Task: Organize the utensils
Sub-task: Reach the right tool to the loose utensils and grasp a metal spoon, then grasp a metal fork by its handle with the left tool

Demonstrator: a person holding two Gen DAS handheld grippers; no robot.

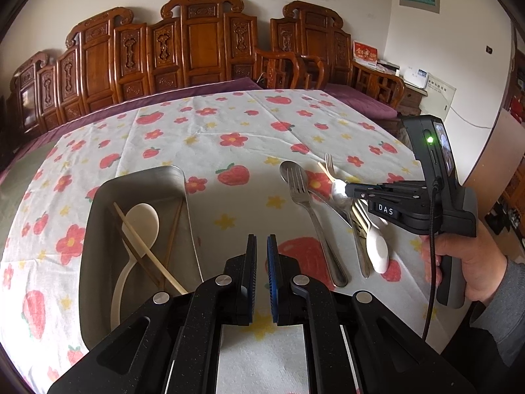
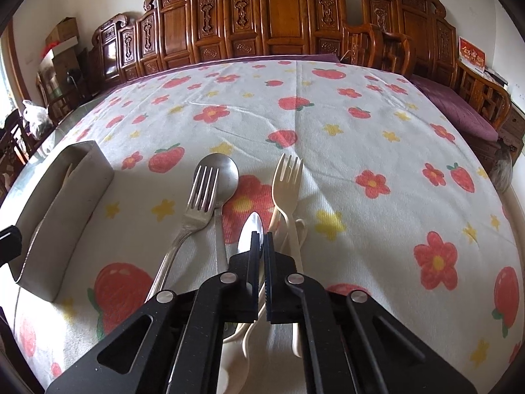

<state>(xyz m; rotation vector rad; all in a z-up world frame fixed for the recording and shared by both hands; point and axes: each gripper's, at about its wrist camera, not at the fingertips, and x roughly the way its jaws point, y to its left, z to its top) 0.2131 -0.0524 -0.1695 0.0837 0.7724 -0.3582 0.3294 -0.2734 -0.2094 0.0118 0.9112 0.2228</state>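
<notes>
A metal tray [image 1: 98,203] on the left holds a cream spoon [image 1: 141,223] and chopsticks [image 1: 147,249]; it also shows in the right wrist view [image 2: 69,197]. To its right lie a metal fork [image 1: 308,216] [image 2: 197,203], a large metal spoon [image 2: 223,170], a cream fork [image 2: 287,180] and a cream spoon [image 1: 377,246]. My right gripper [image 1: 346,192] [image 2: 261,246] is shut on a small metal spoon [image 2: 251,233] and holds it over the pile. My left gripper [image 1: 261,246] is nearly shut and empty, just right of the tray.
The table wears a white cloth with strawberries and flowers [image 2: 361,131]. Carved wooden chairs [image 1: 197,39] and purple cushions [image 2: 459,108] stand behind it. Boxes [image 2: 62,49] are stacked at the far left.
</notes>
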